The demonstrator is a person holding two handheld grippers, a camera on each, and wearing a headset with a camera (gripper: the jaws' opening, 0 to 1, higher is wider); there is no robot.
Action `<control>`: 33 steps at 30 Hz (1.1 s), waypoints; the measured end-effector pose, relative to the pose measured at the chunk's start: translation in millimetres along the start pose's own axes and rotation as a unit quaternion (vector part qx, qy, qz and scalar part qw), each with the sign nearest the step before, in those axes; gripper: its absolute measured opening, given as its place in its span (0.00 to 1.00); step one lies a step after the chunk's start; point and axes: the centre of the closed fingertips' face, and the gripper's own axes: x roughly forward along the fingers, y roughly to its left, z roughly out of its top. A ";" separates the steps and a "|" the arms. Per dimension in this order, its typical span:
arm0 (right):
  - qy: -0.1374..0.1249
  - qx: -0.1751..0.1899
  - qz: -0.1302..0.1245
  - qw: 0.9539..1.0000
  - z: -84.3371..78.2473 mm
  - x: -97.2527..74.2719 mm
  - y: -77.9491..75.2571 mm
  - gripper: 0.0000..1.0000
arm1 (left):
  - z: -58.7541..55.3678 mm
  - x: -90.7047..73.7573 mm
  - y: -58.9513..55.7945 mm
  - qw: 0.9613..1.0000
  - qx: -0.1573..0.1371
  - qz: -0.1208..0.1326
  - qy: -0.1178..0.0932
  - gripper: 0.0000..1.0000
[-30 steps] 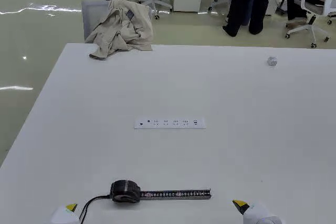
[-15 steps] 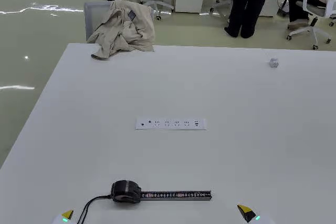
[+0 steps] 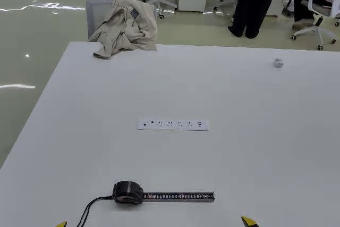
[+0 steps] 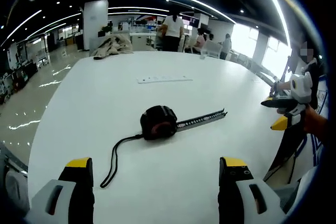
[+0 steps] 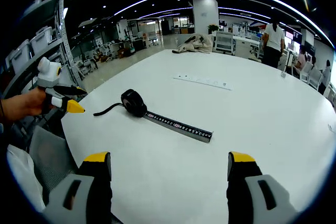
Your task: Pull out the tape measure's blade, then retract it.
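Note:
A black tape measure [image 3: 127, 192] lies near the white table's front edge, its blade [image 3: 180, 196] drawn out to the right and its wrist cord [image 3: 90, 208] trailing left. The tape measure [image 4: 158, 123] sits ahead of my open left gripper [image 4: 156, 177], whose yellow-tipped jaws are wide apart with nothing between them. My right gripper [image 5: 168, 174] is open too, short of the blade [image 5: 179, 127] and the case [image 5: 133, 102]. Only yellow jaw tips show at the bottom of the head view, the left gripper [image 3: 61, 224] and the right gripper [image 3: 248, 222].
A flush power strip [image 3: 173, 125] sits mid-table. A beige jacket [image 3: 123, 27] drapes over a chair at the far left edge. A small crumpled object [image 3: 278, 63] lies far right. A person in black [image 3: 255, 1] stands beyond the table, among office chairs.
Both grippers have drawn back toward me, dropping to the bottom edge of the head view. The tape measure and its extended blade have stayed in place.

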 end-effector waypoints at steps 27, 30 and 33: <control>0.013 0.036 -0.023 0.999 -5.1 -31.1 9.0 0.96 | -10.4 -31.1 -11.6 0.999 -0.029 0.024 0.012 1.00; 0.015 0.035 -0.023 0.999 -5.1 -31.5 8.6 0.96 | -13.0 -34.0 -7.9 0.999 -0.036 0.035 0.015 1.00; 0.016 0.033 -0.023 0.999 -4.8 -31.1 8.6 0.96 | -14.9 -36.3 -8.0 0.998 -0.030 0.048 0.021 1.00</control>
